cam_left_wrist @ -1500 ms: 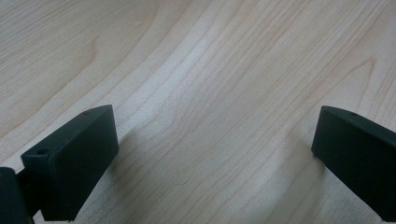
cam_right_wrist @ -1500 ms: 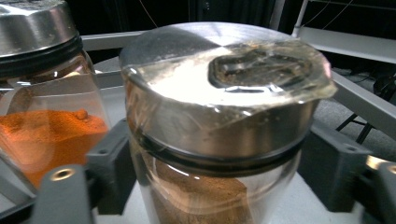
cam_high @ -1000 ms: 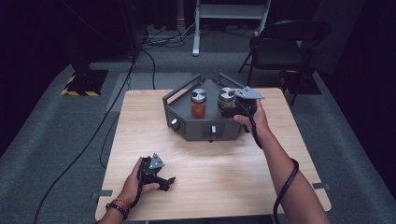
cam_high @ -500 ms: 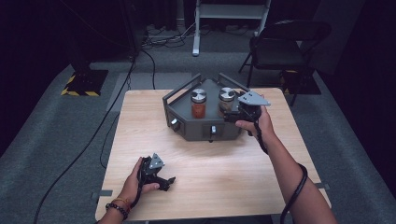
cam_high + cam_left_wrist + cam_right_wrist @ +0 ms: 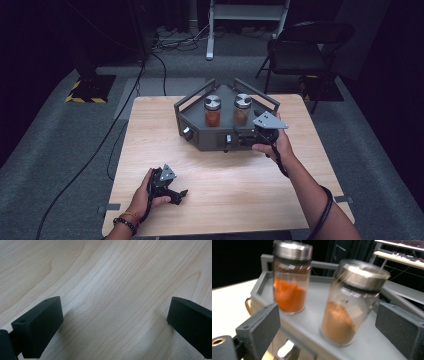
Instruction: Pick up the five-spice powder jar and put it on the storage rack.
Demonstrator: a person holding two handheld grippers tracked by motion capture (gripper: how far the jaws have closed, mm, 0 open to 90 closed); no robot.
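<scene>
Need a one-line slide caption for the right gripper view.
Open right gripper facing two steel-lidded glass spice jars on a grey rack: brown powder nearer, orange powder behind.

Table [image 5: 225, 185]: pale wood, smooth matt finish with visible grain. Rack [image 5: 200, 135]: grey, matt, looks like plastic. Two jars [image 5: 348, 312] [image 5: 290, 277]: clear glossy glass, brushed metal lids, powder inside. Right gripper [image 5: 327, 332] pads: black, matt, finely textured.

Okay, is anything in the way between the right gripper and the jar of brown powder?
Nothing visible. The right gripper is open, jaws either side of the brown-powder jar with clear space to it. The orange-powder jar stands off to the side on the grey rack.
</scene>
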